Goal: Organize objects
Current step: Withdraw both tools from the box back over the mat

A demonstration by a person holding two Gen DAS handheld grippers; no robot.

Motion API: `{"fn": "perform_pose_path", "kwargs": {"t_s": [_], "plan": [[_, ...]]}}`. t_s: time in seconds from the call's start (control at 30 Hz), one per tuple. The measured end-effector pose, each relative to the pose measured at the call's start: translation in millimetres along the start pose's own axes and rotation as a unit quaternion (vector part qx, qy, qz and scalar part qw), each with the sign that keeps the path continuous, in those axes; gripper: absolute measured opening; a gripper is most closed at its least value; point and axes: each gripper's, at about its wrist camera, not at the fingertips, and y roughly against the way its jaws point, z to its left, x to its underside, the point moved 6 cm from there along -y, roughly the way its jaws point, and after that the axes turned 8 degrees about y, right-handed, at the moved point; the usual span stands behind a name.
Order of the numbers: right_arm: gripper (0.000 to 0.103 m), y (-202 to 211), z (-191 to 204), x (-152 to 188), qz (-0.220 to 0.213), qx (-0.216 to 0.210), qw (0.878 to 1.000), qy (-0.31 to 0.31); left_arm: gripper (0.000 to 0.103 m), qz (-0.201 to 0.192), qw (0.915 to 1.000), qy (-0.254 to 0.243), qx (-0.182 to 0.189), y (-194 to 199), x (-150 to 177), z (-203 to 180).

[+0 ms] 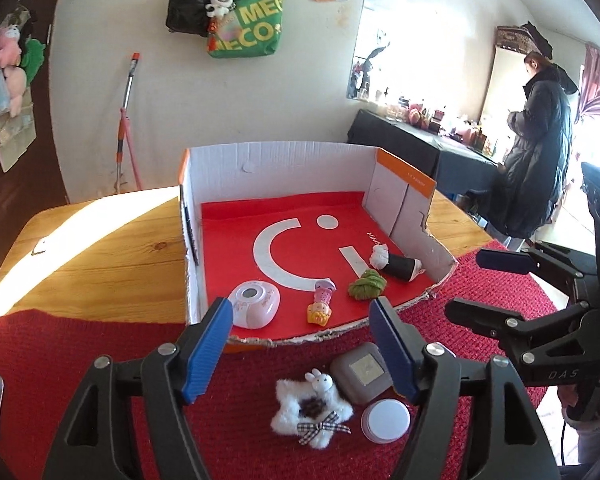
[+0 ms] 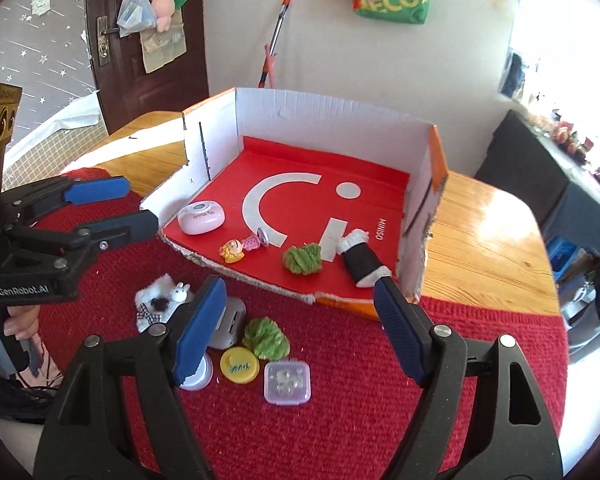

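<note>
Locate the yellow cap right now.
In the right wrist view, the yellow cap lies on the red mat outside the box, between a green yarn ball and a small clear case.

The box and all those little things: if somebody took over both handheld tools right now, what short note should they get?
Left gripper: jaws open, holding nothing. Right gripper: the same.
Done, inside the box: pink case, doll, green yarn ball, black-and-white roll.
Left, on the red mat: fluffy star, grey case, white round tin, second green yarn ball, yellow cap, clear small box.
</note>
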Motion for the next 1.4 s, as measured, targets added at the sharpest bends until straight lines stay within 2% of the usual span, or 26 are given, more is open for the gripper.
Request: {"fn": "perform_pose_path", "kwargs": {"t_s": [0.1, 0.2, 0.33, 0.63, 1.0, 1.4], "plan": [[0.078, 9, 4, 9, -0.013, 0.008, 1.0, -0.011, 0.077, -0.006, 1.0, 0.006, -0.005, 8, 9, -1], [0.088, 16, 6, 16, -0.025, 0.012, 0.999, -0.023, 0.083, -0.016, 0.9997, 0.007, -0.016, 14, 18, -1], [0.089, 23, 11, 27, -0.039, 0.031, 0.998, -0.028, 0.086, -0.025, 0.9992, 0.009, -0.03, 18, 32, 0], [0.09, 24, 19, 56, -0.054, 0.044, 0.996, -0.06, 0.086, -0.015, 0.9987, 0.008, -0.048, 10, 65, 2], [0.091, 14, 22, 85, -0.036, 0.04, 0.995, -0.08, 0.086, 0.018, 0.9983, 0.019, -0.051, -3, 93, 5], [0.091, 3, 18, 98, -0.016, 0.034, 0.995, -0.09, 0.086, 0.031, 0.9972, 0.028, -0.063, -8, 100, 12]]}}
